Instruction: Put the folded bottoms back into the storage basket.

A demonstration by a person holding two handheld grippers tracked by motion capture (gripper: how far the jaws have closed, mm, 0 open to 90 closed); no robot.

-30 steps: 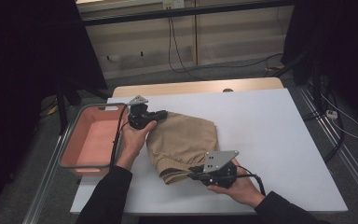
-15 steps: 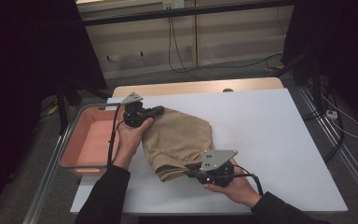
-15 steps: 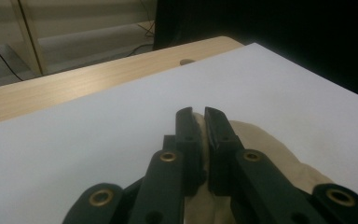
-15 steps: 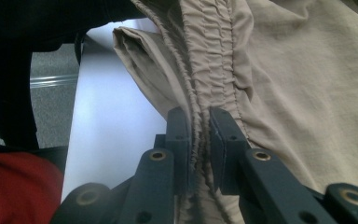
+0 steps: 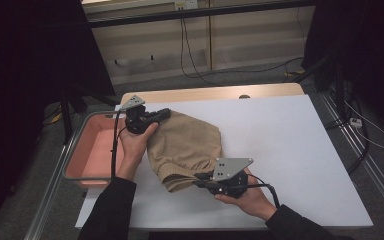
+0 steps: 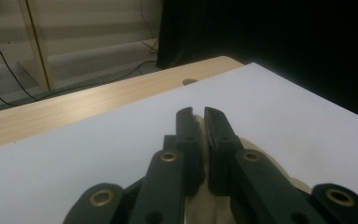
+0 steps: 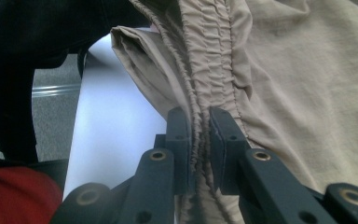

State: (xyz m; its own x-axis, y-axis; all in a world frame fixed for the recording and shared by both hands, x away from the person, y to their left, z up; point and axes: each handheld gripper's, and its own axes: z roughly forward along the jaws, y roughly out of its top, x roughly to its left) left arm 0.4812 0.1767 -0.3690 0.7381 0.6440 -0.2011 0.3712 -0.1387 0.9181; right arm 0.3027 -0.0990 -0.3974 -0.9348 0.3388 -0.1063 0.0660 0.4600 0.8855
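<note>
Both grippers [image 5: 162, 114] [image 5: 200, 178] pinch the tan garment [image 5: 185, 145] beside a pink tray [image 5: 87, 155].

Plain tan garment [image 5: 185, 142], pink tray [image 5: 87, 157], white table [image 5: 290, 145], black tools

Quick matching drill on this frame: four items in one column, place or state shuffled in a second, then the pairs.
1. left gripper
2. right gripper
3. pink tray
4. table

a. beside the table's left edge
b. shut on the tan garment's gathered waistband
c. white top, garment lying on it
d. shut on the garment's far edge

Pairs: 1-d, 2-b, 3-a, 4-c
</note>
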